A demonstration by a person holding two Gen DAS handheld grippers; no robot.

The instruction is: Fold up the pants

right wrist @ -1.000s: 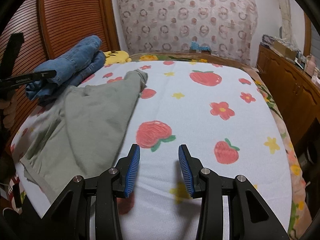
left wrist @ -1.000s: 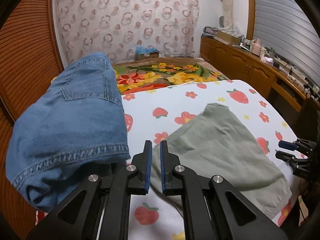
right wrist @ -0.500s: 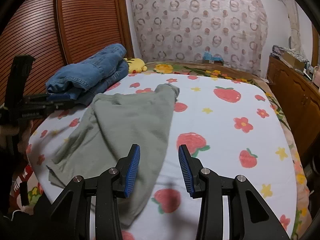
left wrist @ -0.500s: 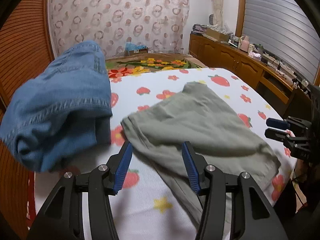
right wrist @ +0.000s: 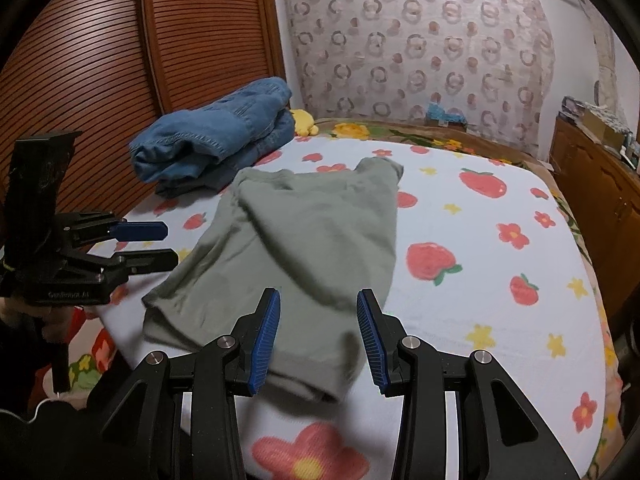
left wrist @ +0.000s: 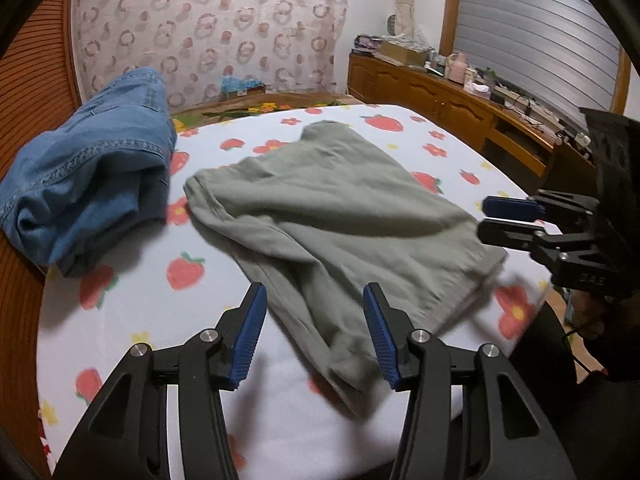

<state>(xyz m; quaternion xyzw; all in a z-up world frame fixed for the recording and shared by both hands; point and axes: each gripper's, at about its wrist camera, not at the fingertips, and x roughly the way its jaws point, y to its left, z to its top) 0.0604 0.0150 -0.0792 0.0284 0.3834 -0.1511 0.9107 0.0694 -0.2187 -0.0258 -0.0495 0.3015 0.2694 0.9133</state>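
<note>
Grey-green pants lie loosely spread on the strawberry-print bed sheet; they also show in the right wrist view. My left gripper is open and empty, just above the pants' near end. My right gripper is open and empty over the pants' near hem. The right gripper also shows at the right of the left wrist view, and the left gripper at the left of the right wrist view.
Folded blue jeans sit at the bed's left by a slatted wooden wardrobe. A wooden cabinet with clutter runs along the right wall. A patterned curtain hangs behind the bed.
My left gripper opened and pulled back from beside the jeans. Both grippers drew back toward the near edge. The pants now lie closer under both grippers.
</note>
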